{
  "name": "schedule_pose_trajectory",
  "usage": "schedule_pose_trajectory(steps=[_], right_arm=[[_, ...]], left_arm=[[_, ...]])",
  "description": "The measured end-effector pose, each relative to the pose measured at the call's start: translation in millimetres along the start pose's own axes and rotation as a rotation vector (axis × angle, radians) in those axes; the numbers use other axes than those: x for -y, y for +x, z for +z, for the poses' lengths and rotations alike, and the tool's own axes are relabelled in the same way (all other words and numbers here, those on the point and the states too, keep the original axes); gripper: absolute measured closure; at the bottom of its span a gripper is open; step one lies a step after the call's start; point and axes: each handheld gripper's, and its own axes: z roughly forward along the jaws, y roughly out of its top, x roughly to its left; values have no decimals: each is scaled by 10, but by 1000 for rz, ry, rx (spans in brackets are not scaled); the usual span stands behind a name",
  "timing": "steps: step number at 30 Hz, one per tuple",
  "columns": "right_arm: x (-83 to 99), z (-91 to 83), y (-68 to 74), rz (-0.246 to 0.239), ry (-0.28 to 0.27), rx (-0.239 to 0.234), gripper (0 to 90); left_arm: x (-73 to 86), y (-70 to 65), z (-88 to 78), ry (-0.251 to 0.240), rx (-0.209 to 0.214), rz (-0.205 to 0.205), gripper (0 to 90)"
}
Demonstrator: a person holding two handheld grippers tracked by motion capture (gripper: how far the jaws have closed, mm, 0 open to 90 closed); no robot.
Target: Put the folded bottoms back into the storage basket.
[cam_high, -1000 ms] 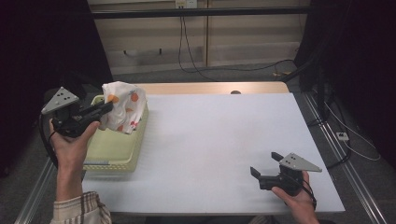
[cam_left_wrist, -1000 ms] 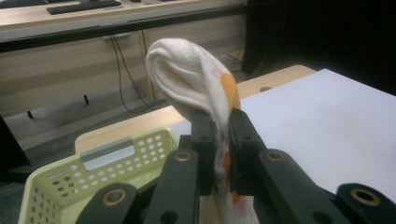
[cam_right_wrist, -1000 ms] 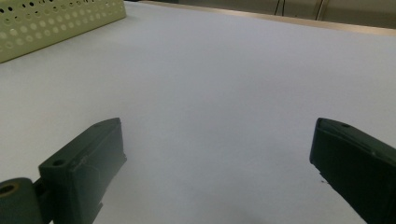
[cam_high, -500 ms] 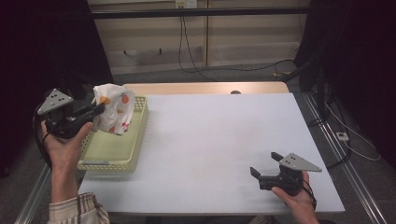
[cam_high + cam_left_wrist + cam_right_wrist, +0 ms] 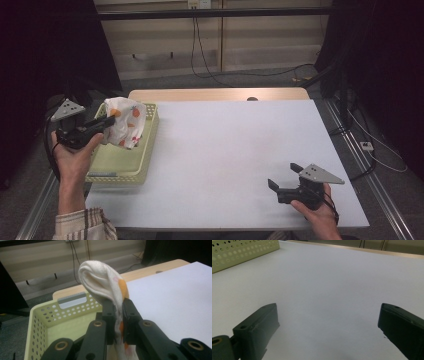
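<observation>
Left gripper [image 5: 102, 123], clamped on sock [image 5: 125, 121], lower over basket [image 5: 120, 172] than before; right gripper [image 5: 284, 177] wide open, empty.

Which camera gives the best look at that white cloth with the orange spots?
The high view: the cloth hangs whole from the left tool above the yellow basket, its orange spots plain. The left gripper view is closer, showing it pinched between the jaws, but cut off below. The right gripper view looks across the table.

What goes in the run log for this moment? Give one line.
left gripper: shut on cloth | cloth: over basket | right gripper: open, nothing between jaws, low over table
</observation>
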Motion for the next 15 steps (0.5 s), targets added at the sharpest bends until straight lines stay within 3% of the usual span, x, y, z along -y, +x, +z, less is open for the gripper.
schedule_pose_trajectory(steps=[15], right_arm=[[-1, 1, 2, -1, 0, 0, 30]], left_arm=[[127, 100, 146, 45, 24, -36, 830]])
